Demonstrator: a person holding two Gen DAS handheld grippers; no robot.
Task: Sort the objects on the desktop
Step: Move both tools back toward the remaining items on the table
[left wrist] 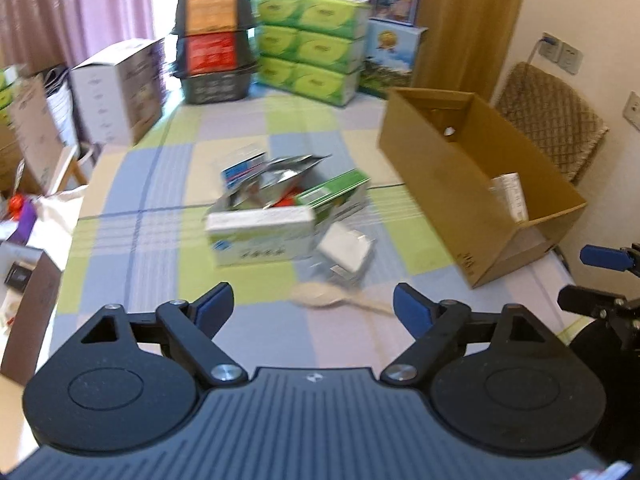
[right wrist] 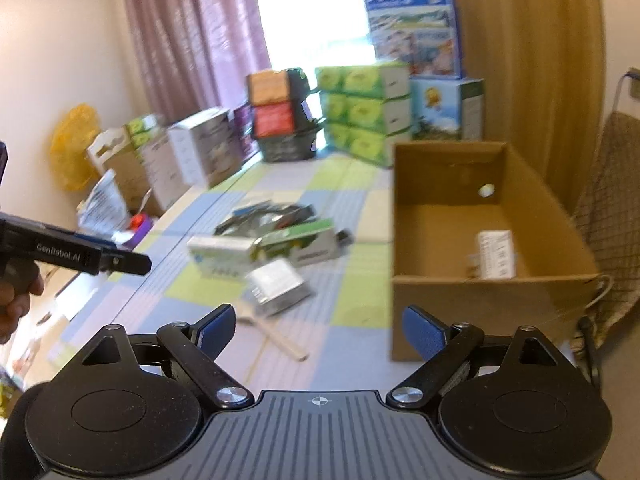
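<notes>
A heap of small packages lies mid-table: a white-and-green box (left wrist: 260,236) (right wrist: 220,254), a green-edged box (left wrist: 334,192) (right wrist: 298,240), silver foil packs (left wrist: 280,176) and a silver-wrapped packet (left wrist: 346,246) (right wrist: 278,286). A pale wooden spoon (left wrist: 324,294) (right wrist: 276,334) rests nearest me. An open cardboard box (left wrist: 452,184) (right wrist: 492,304) stands to the right with one white carton (left wrist: 510,194) (right wrist: 496,254) inside. My left gripper (left wrist: 314,306) is open above the spoon, holding nothing. Just left of the cardboard box, my right gripper (right wrist: 320,328) is open and holds nothing.
The table wears a checked blue, green and lilac cloth (left wrist: 160,184). Stacked green tissue packs (left wrist: 316,48), black bins (left wrist: 216,48) and cartons (left wrist: 120,88) line the far edge. A chair with a brown cushion (left wrist: 556,116) stands right of the box. A hand (right wrist: 16,304) holds the left gripper's handle.
</notes>
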